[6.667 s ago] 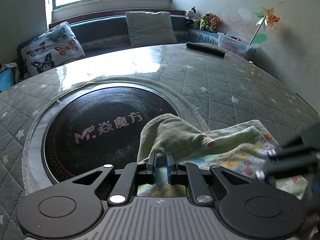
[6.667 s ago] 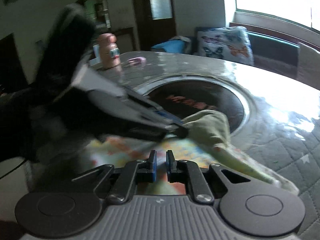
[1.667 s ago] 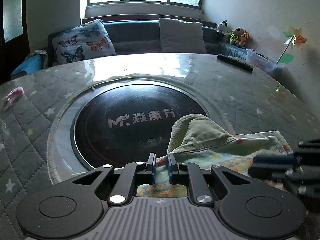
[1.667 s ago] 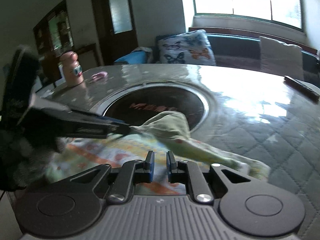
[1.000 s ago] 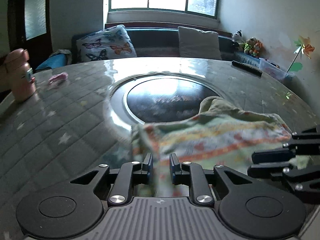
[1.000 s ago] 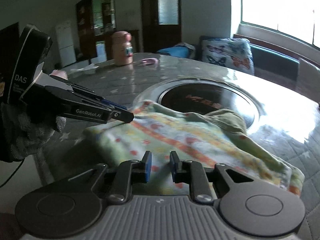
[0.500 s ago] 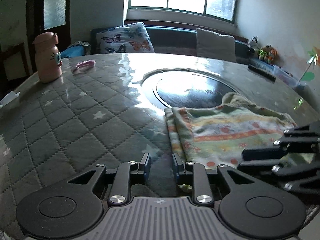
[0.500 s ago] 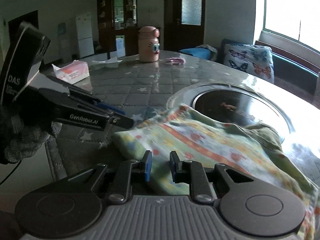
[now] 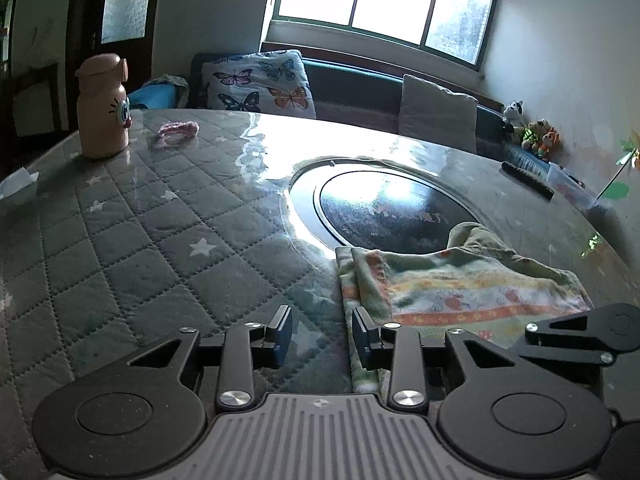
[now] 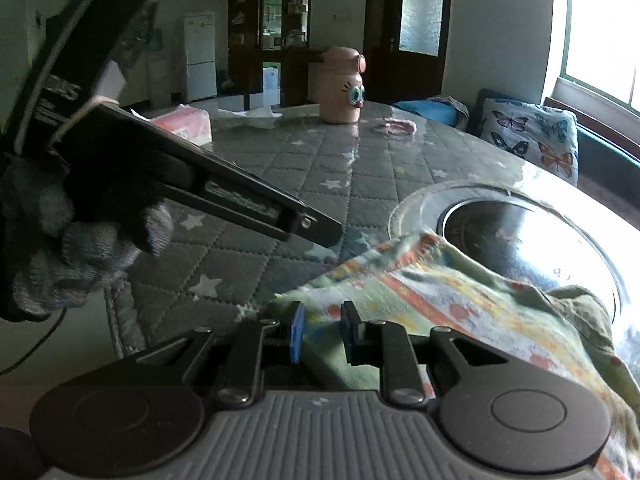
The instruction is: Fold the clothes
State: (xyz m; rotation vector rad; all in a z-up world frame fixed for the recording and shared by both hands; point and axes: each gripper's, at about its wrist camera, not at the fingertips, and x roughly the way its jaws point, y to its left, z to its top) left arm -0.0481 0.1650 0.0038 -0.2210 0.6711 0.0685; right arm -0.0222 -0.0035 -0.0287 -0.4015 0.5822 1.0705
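at the far left of the left wrist view a white scrap [image 9: 18, 180] is cut off by the frame edge, and past it one pink bottle [image 9: 102, 106] stands upright on the quilted surface [image 9: 132, 248], with one small pink item [image 9: 179, 129] near it that is too blurred to identify. the left tongs [image 9: 322, 334] stand wide apart with nothing between them, over the bare quilt just beside the left edge of the garment [image 9: 452, 284]. that one patterned garment lies folded on the surface at its near side, its far green part lapping onto the dark round inset [image 9: 384, 204]; its near edge is hidden under the tongs' body. further right one dark remote-like bar [image 9: 527, 179] lies near the surface's far rim, and three small plush toys [image 9: 528, 130] sit by the wall, hard to make out. in the right wrist view the gloved left hand [image 10: 80, 240] is partly cut off at the left. the right tongs [image 10: 322, 330] are open, straddling the garment's near edge without clamping it; the cloth there is blurred.
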